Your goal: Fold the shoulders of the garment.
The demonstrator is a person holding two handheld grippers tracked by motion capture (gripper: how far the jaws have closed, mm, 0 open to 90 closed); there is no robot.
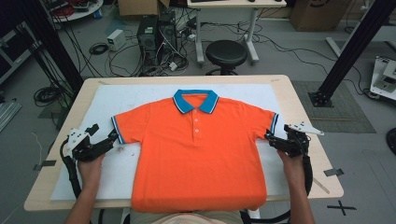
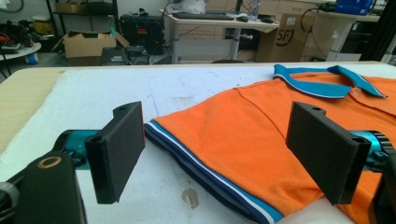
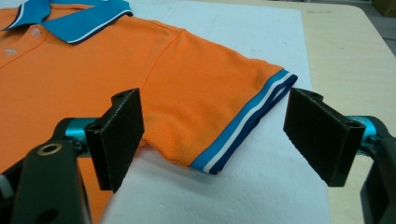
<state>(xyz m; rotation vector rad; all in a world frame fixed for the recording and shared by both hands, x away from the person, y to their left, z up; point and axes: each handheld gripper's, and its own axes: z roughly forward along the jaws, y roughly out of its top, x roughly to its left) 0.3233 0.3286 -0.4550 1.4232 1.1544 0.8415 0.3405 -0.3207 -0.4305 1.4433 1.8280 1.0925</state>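
Observation:
An orange polo shirt (image 1: 196,154) with a blue collar (image 1: 196,100) lies flat, front up, on a white sheet (image 1: 116,98) on the table; its hem hangs over the near edge. My left gripper (image 1: 109,138) is open right at the striped cuff (image 2: 205,179) of the shirt's left-side sleeve, with the cuff lying between its jaws in the left gripper view. My right gripper (image 1: 272,138) is open at the other sleeve, whose cuff (image 3: 247,121) lies between its jaws. Neither gripper holds anything.
The wooden table (image 1: 308,154) has bare margins left and right of the sheet. Beyond the far edge stand a black stool (image 1: 226,53), computer towers (image 1: 156,35) with cables, and a white desk (image 1: 233,4). Black frame posts (image 1: 355,46) rise at both sides.

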